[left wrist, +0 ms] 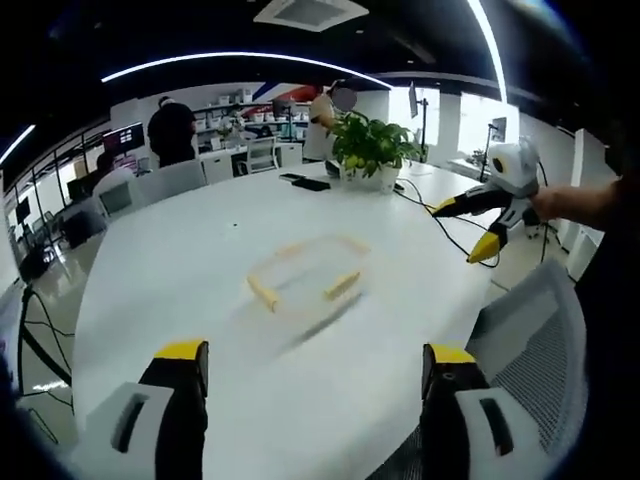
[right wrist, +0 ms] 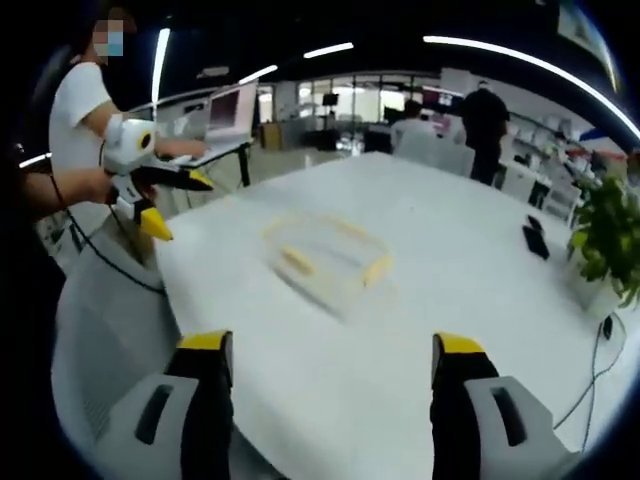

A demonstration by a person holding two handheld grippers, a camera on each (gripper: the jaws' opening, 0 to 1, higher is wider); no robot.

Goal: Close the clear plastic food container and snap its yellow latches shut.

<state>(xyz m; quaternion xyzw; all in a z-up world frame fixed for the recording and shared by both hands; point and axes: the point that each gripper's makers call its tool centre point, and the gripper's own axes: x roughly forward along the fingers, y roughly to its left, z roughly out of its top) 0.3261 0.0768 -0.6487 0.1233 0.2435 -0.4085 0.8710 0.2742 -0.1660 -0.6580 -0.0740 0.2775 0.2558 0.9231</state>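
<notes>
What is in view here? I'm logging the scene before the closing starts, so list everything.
Clear plastic food container with yellow latches: one, clear and yellow, mid-table, blurred.
White oval table: one, white, under the container.
Green potted plant in a white pot: one, far table edge.
Dark flat devices: two, black, beside the plant.
Grey mesh chair: one, at the table's edge.
People: several, in the background.
Left hand-held gripper: one, yellow-tipped, open, empty.
Right hand-held gripper: one, yellow-tipped, open, empty.

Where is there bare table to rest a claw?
Bare table lies all around the clear container, widest between it and the near edge. The far end is crowded: potted plant, dark phones and a cable.
</notes>
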